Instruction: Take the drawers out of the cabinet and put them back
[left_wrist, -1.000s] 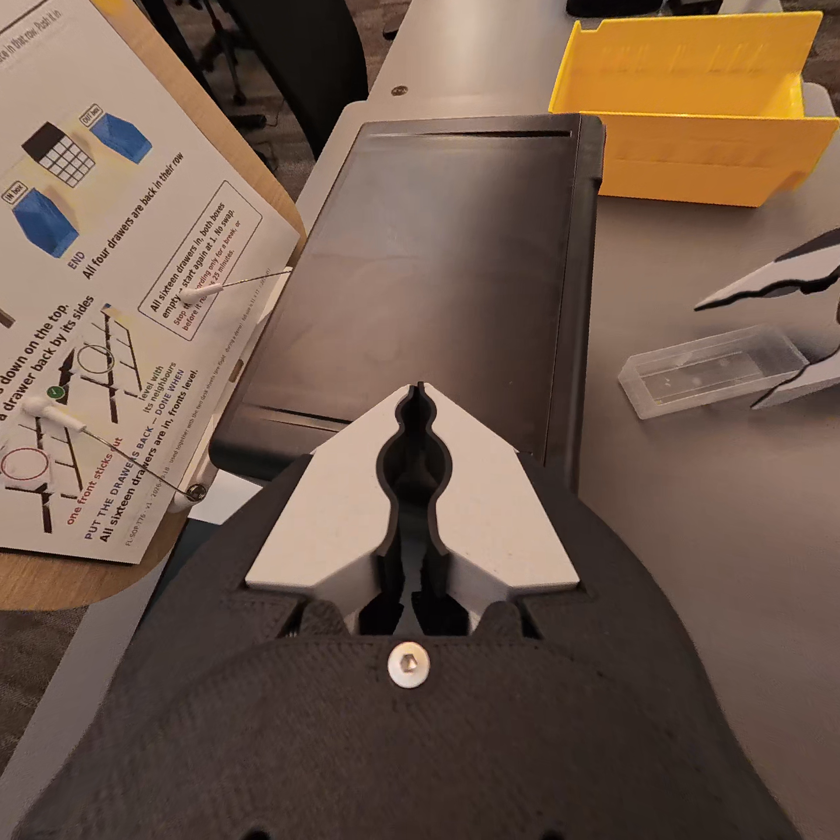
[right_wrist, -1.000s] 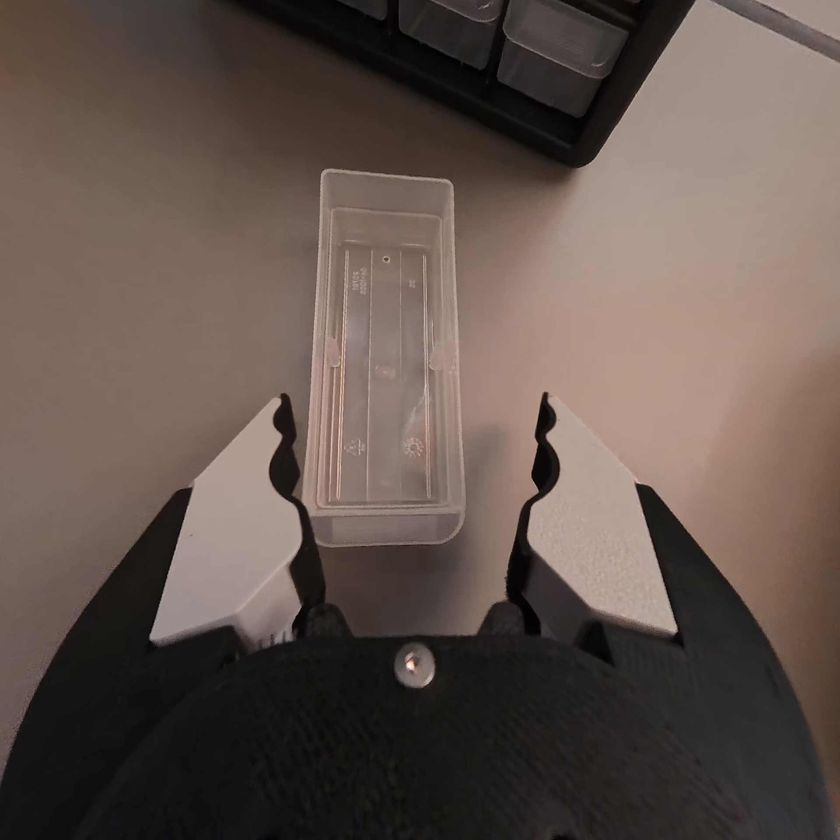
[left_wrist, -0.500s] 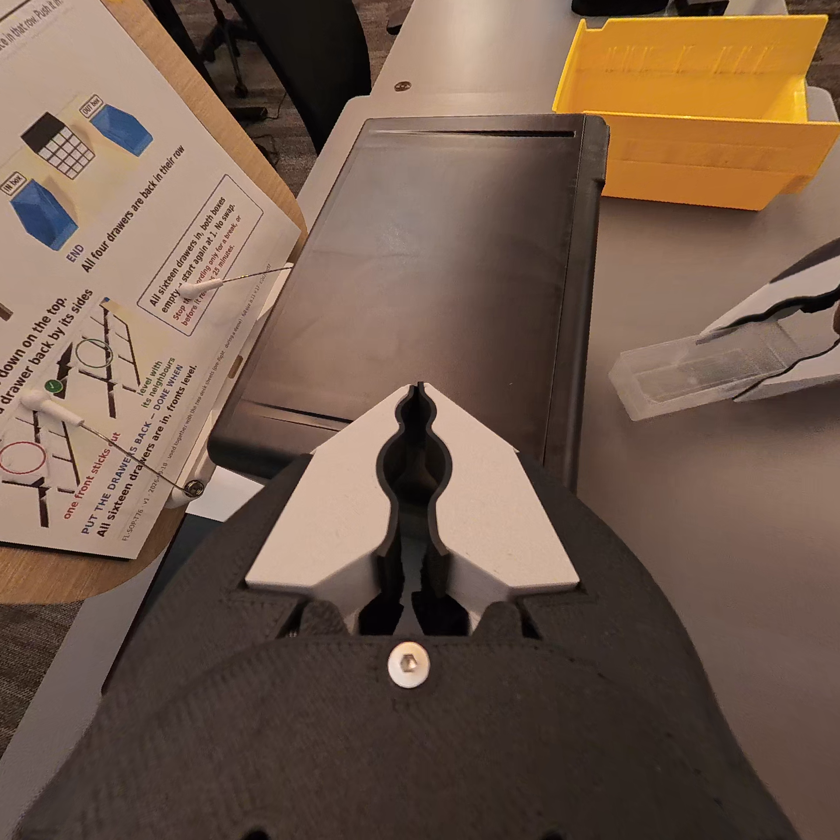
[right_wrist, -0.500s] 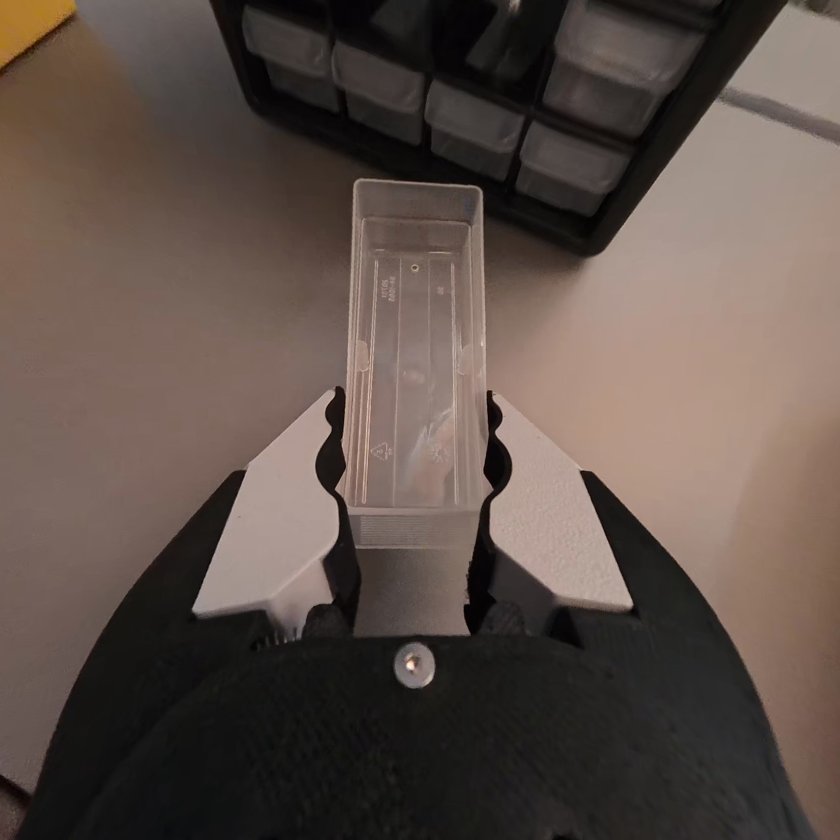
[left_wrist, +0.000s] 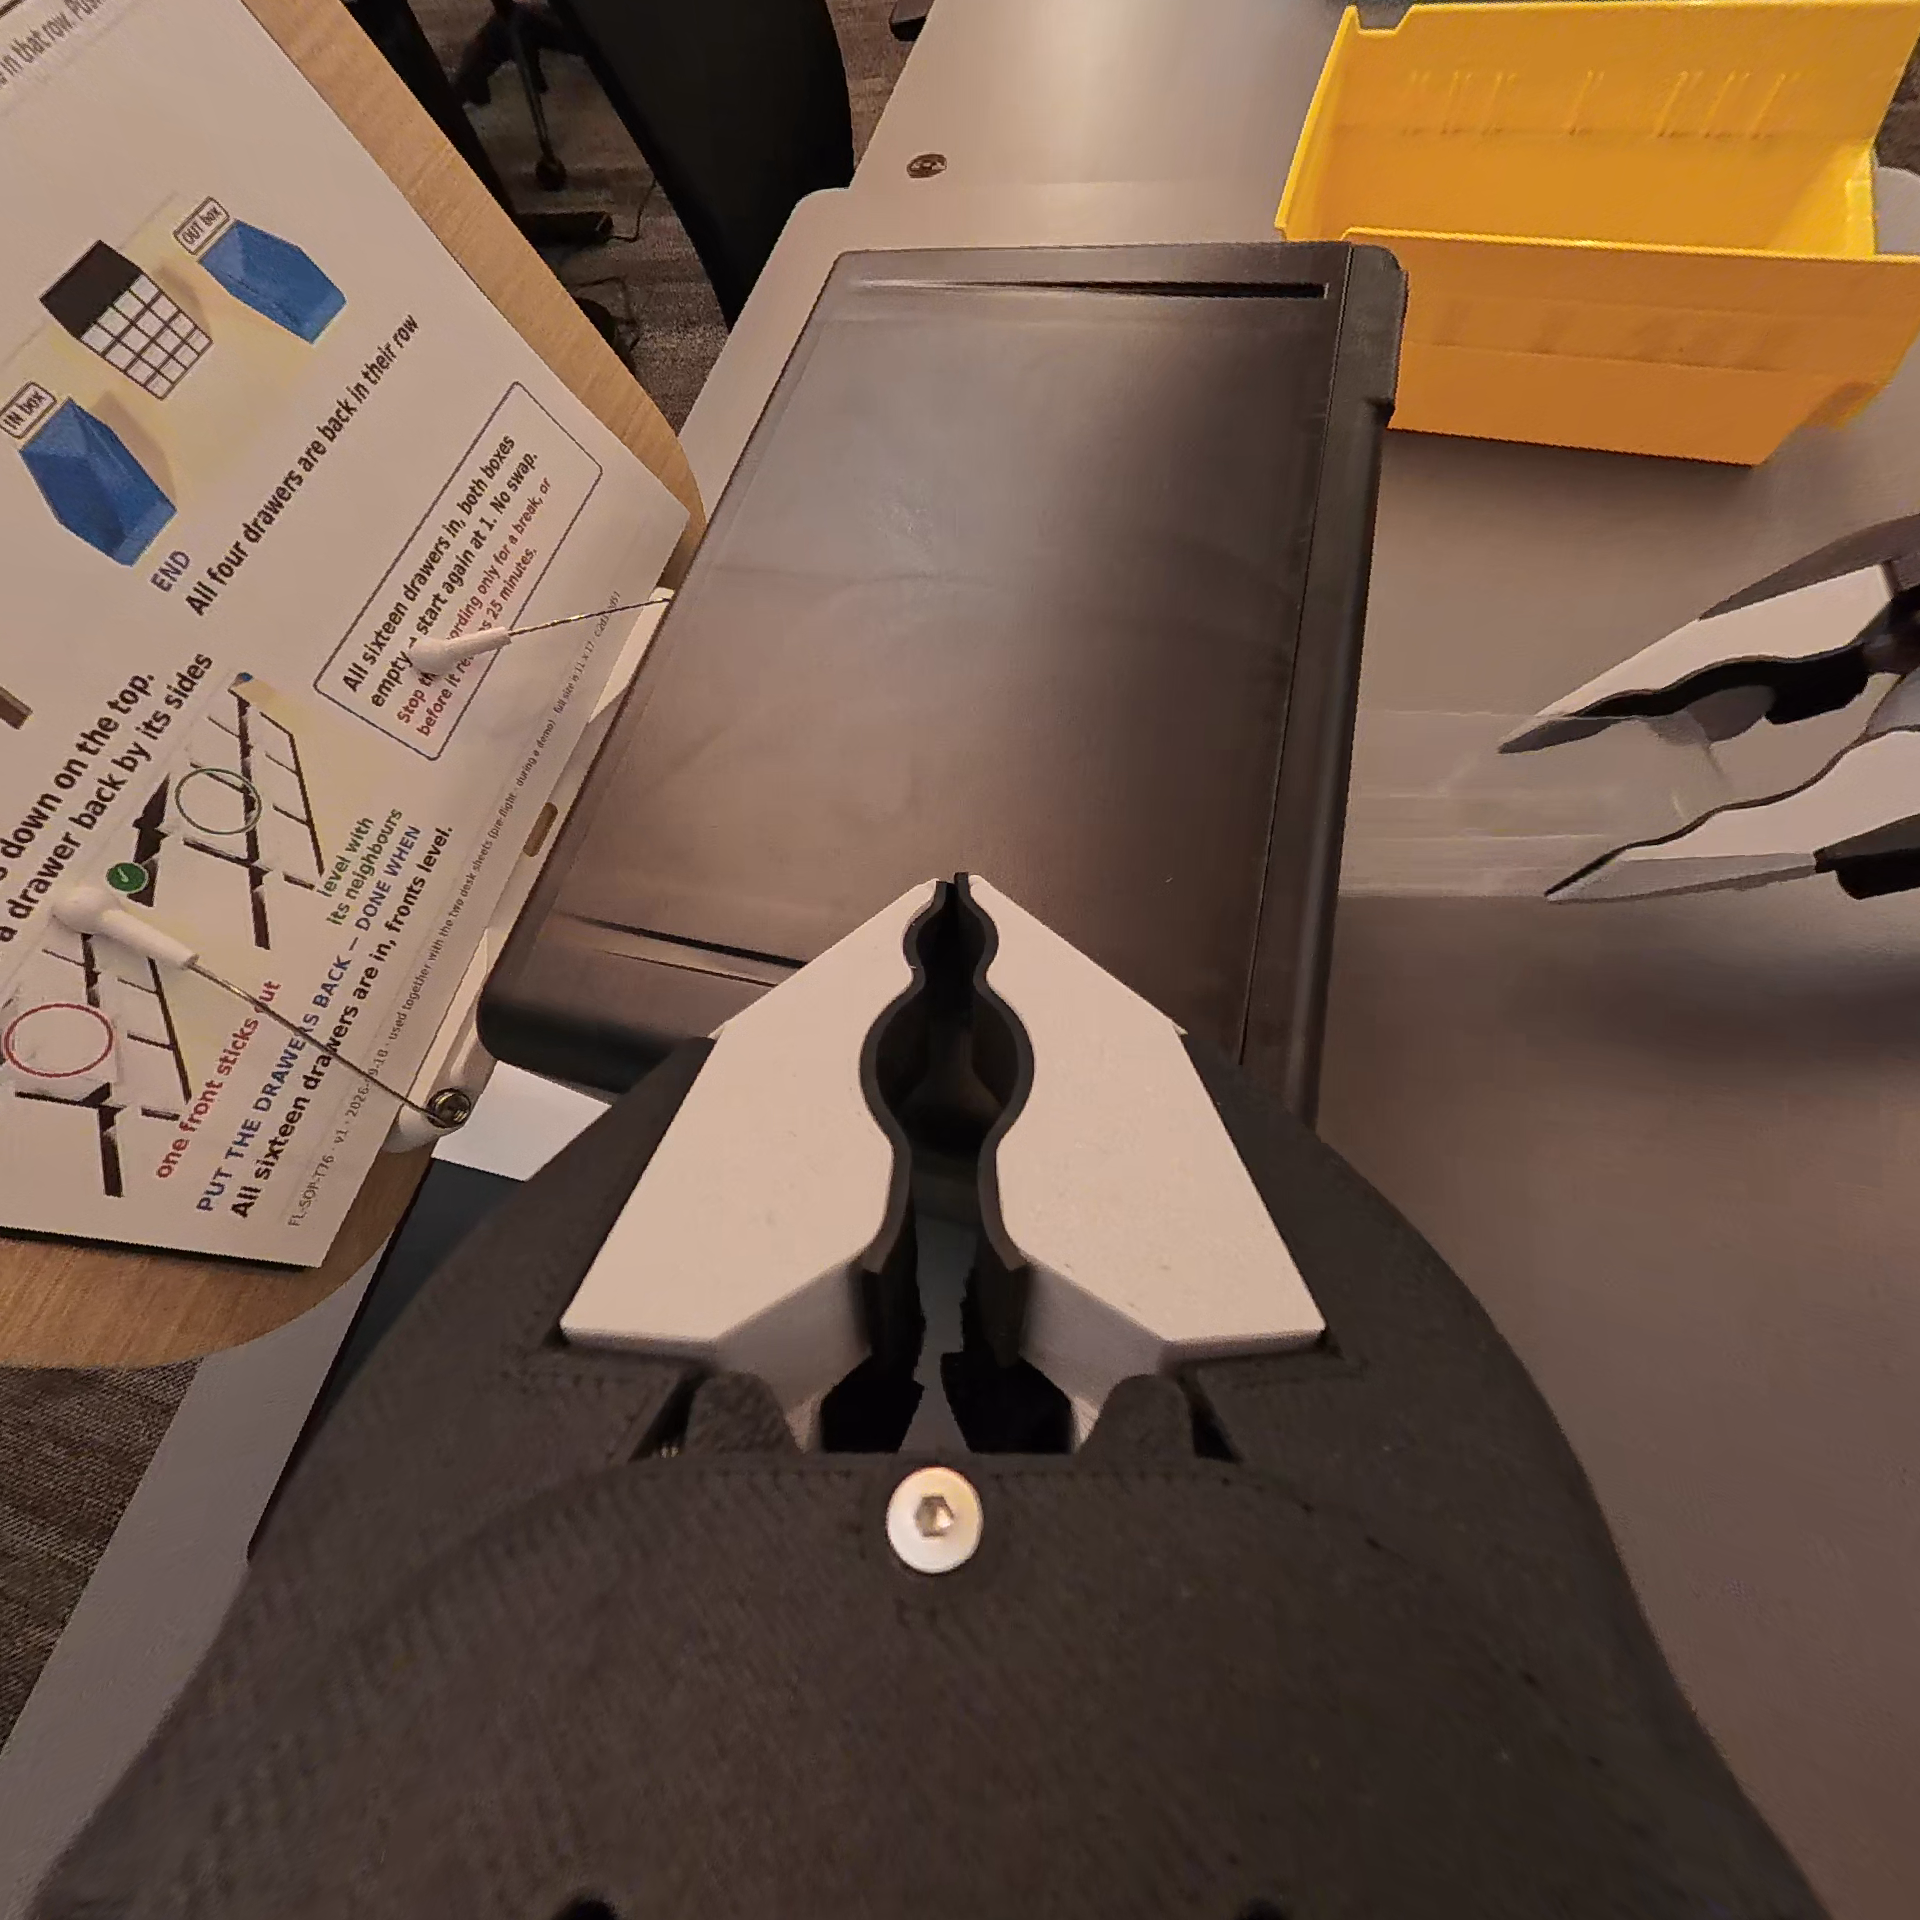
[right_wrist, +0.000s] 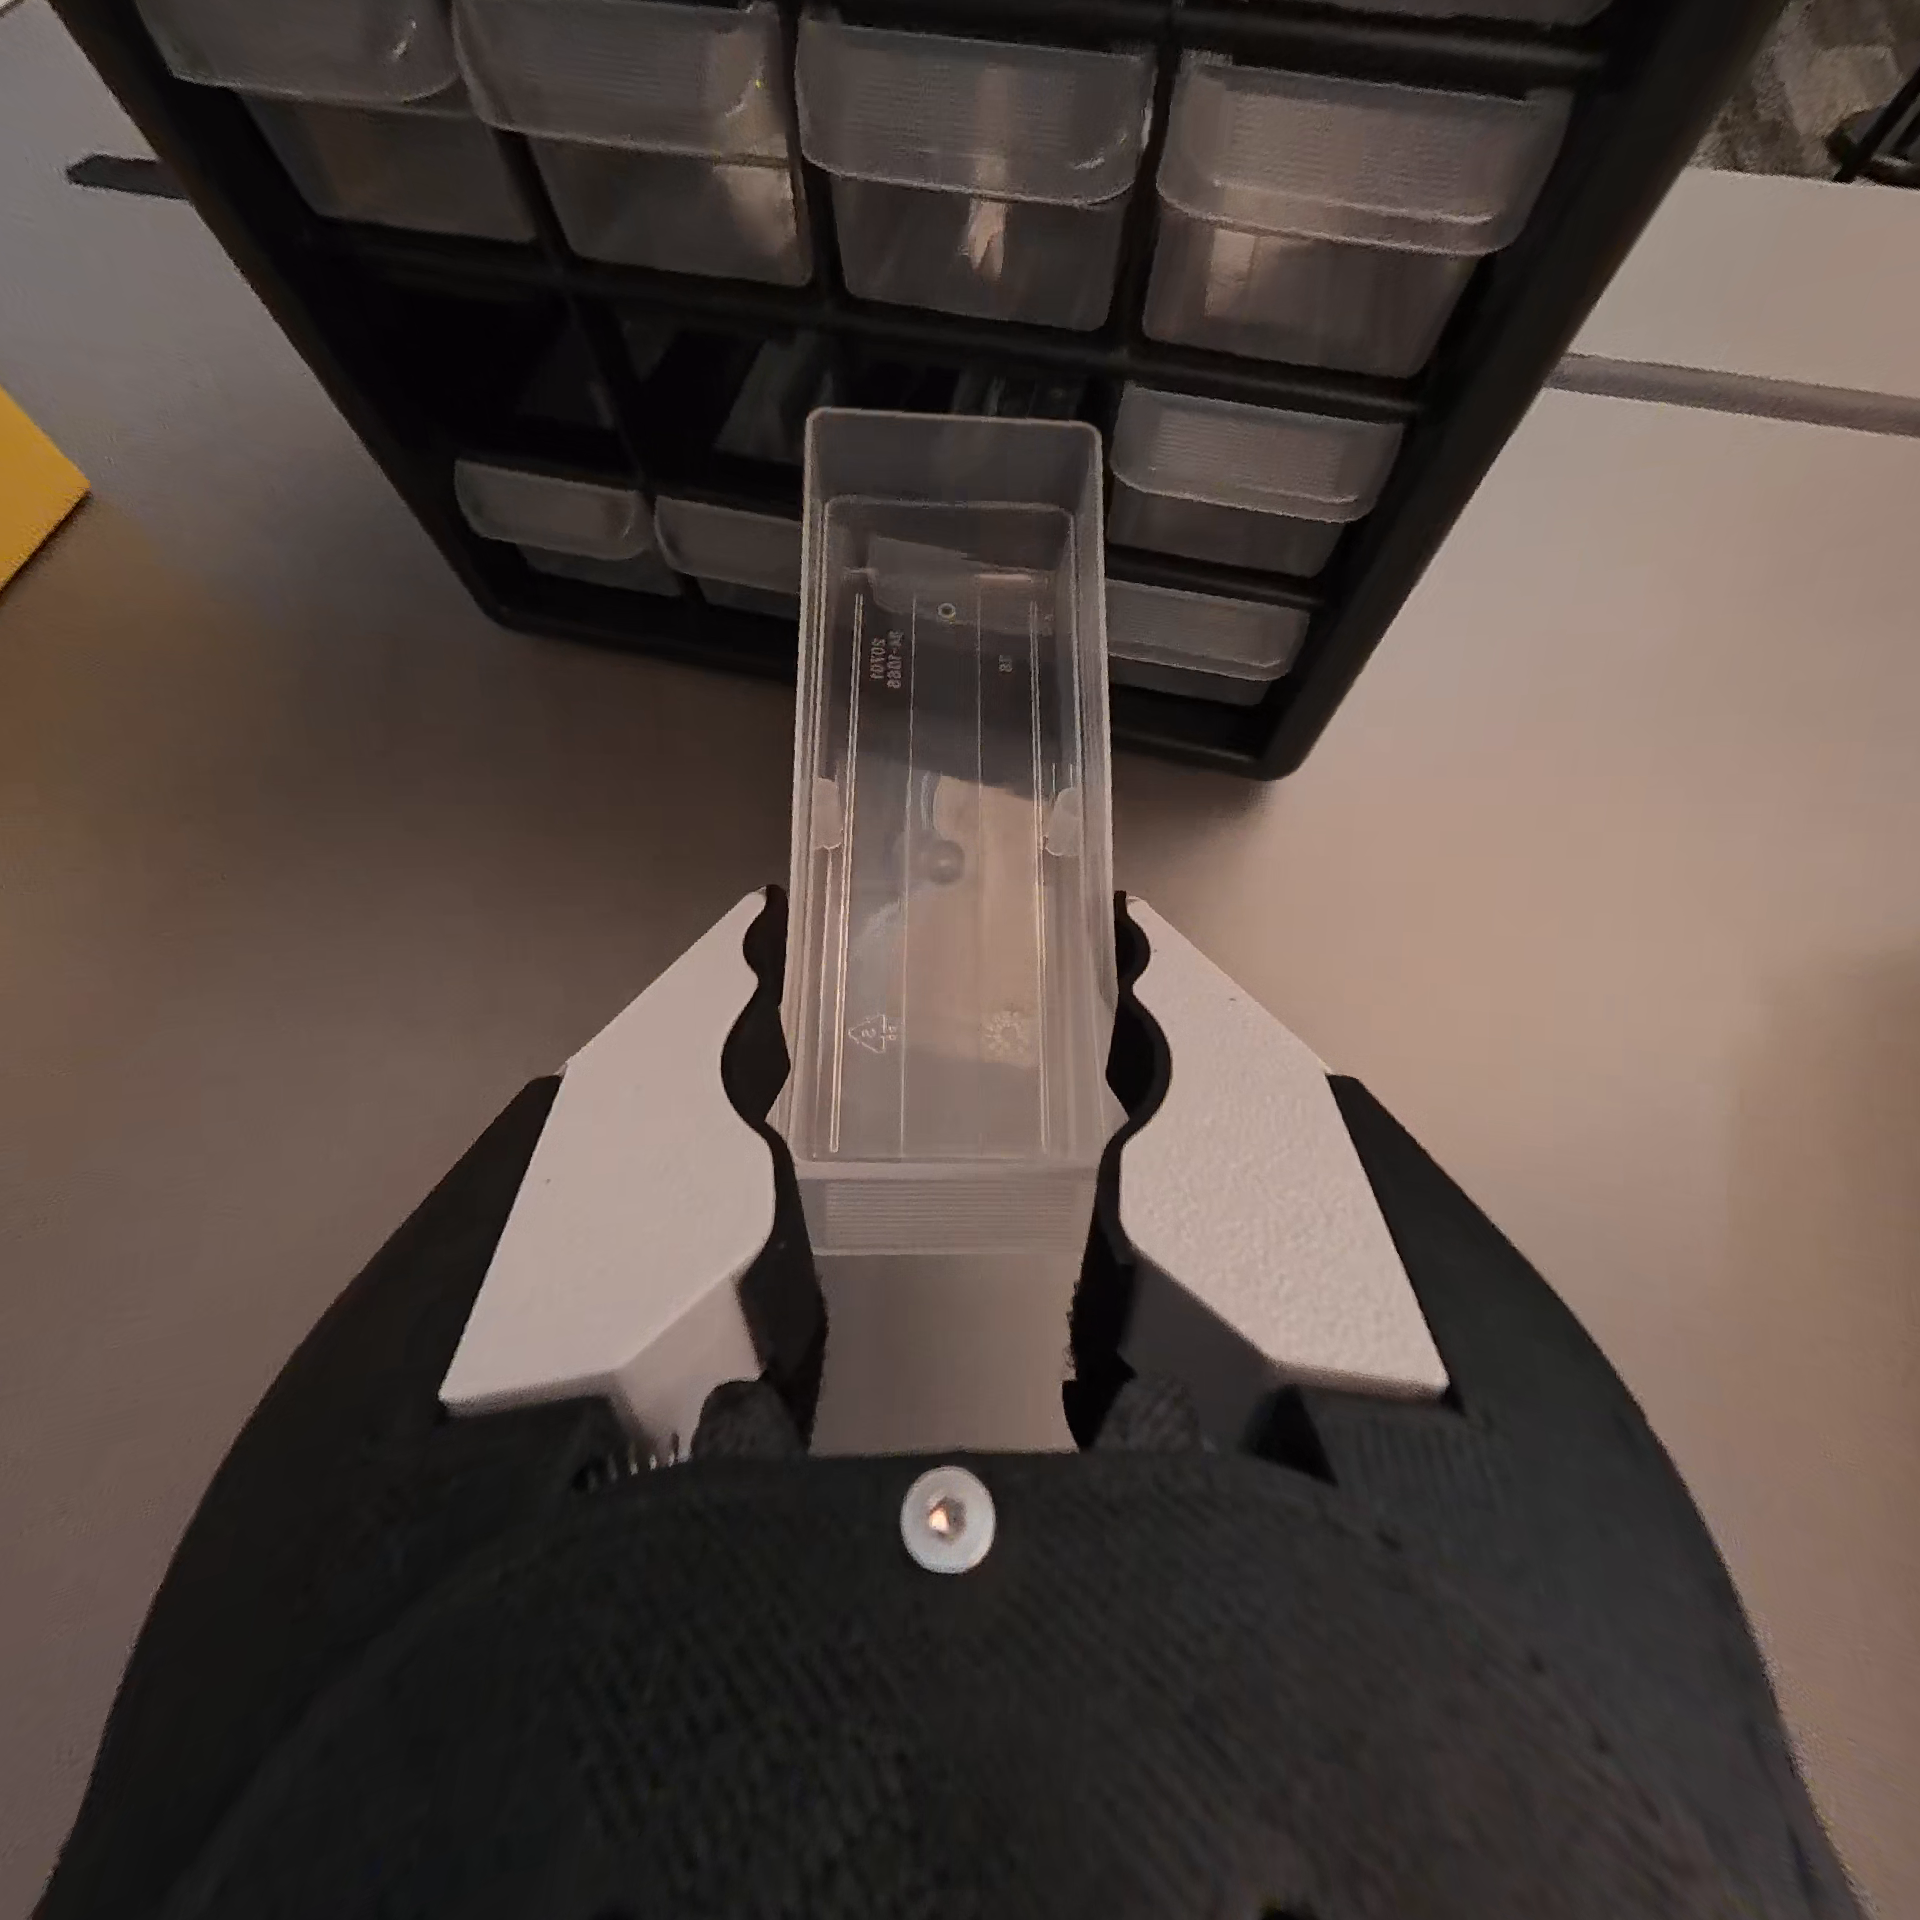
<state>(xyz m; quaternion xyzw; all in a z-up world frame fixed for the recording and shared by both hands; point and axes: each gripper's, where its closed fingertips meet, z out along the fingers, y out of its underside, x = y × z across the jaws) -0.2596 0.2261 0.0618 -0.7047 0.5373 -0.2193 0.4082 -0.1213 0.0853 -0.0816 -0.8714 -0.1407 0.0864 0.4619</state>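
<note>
The drawer (right_wrist: 951, 831), a clear, thin-walled plastic tray, is pinched by its long sides near its near end in the right tool (right_wrist: 943, 914) and held above the surface (right_wrist: 312, 831), its far end pointing at the empty slots in the cabinet (right_wrist: 1455, 416). It looks light and fairly stiff, but smooth enough to slip and thin enough to flex or crack under a hard squeeze; the side walls close to the end, where the end wall stiffens them, seem the soundest place to hold it. The left tool (left_wrist: 956, 883) has its fingers pressed together on nothing and sits at the near edge of the cabinet's top. Only the right wrist view shows the cabinet's front, with drawers seated and slots vacant. Only the left wrist view shows the flat black top, a yellow bin (left_wrist: 1621, 343) behind it, and an instruction sheet (left_wrist: 208, 623) on a wooden board.
</note>
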